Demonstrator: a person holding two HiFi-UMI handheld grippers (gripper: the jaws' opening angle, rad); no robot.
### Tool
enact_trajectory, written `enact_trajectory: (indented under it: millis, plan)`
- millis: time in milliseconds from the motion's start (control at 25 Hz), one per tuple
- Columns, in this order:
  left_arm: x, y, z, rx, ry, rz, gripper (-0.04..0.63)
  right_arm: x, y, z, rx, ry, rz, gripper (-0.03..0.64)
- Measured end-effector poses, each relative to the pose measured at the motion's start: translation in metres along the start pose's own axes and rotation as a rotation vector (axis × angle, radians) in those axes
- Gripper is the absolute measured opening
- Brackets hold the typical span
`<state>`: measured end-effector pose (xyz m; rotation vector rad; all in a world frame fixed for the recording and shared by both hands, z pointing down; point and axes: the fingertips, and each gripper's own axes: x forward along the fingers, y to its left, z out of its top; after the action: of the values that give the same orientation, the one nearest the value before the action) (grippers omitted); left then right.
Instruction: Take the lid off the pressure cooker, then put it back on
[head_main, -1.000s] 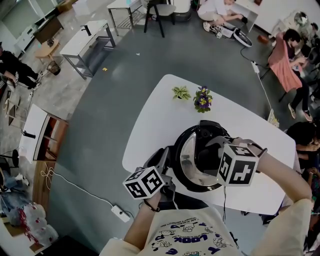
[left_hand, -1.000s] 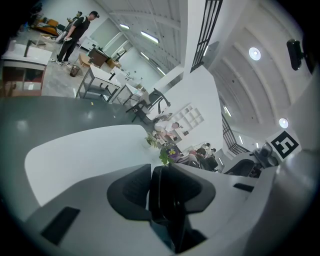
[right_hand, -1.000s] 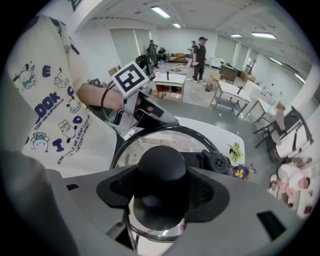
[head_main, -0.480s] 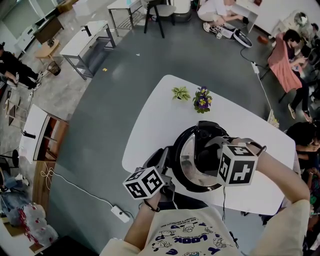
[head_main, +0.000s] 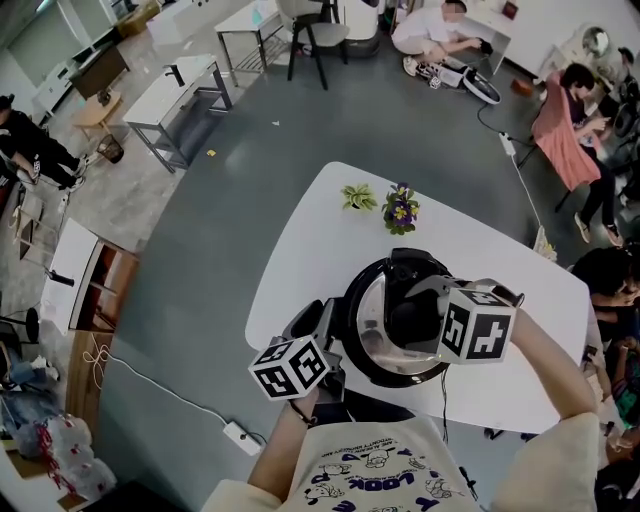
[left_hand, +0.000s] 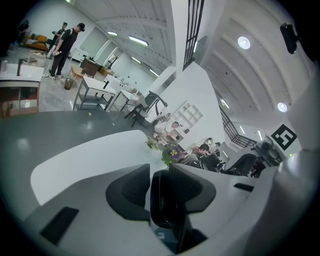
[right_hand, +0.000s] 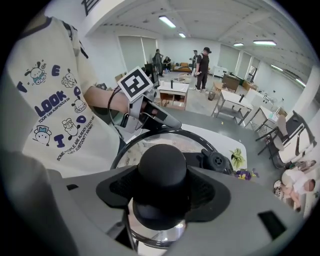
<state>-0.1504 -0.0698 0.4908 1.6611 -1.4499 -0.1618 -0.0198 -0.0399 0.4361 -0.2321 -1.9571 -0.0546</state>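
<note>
The pressure cooker (head_main: 372, 345) stands near the front edge of the white table (head_main: 310, 250), its steel lid (right_hand: 145, 146) lying over the pot. My right gripper (head_main: 408, 322) comes down from the right and is shut on the lid's black knob (right_hand: 161, 167), one pad on each side. My left gripper (head_main: 328, 318) reaches in from the front left. The cooker's black side handle (left_hand: 163, 200) sits between its pads, and its jaws are opening slightly while still against the handle. The pot's body is mostly hidden under the lid.
Two small potted plants (head_main: 361, 197) (head_main: 400, 211) stand at the table's far edge. A black valve (right_hand: 220, 161) sits on the lid's far side. A power strip (head_main: 240, 432) lies on the floor at front left. People sit beyond the table's right side (head_main: 600, 272).
Both grippers keep their places on the knob and the side handle. Only the head camera has shifted a little, so the table sits slightly lower in the picture.
</note>
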Motion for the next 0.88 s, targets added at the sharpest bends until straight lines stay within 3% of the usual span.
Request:
enact_trajectory:
  millis: [80,200,360,480,720,880]
  plan:
    - [-0.003,-0.001,0.007,0.009,-0.022,0.0,0.13,-0.002,0.004,0.002,0.029,-0.057,0.018,0.321]
    - [-0.007,-0.005,0.02,0.034,-0.057,-0.001,0.13,-0.004,0.006,0.007,0.09,-0.142,0.006,0.447]
    - [-0.011,-0.015,0.039,0.106,-0.107,-0.008,0.13,-0.013,-0.007,0.007,0.117,-0.227,-0.114,0.448]
    - [-0.015,-0.028,0.057,0.177,-0.152,-0.011,0.13,-0.033,-0.018,0.012,0.192,-0.359,-0.188,0.448]
    - [-0.024,-0.064,0.099,0.356,-0.256,-0.019,0.13,-0.091,-0.054,0.01,0.385,-0.639,-0.445,0.434]
    - [-0.032,-0.093,0.125,0.444,-0.329,-0.027,0.121,-0.14,-0.072,-0.001,0.537,-0.824,-0.683,0.337]
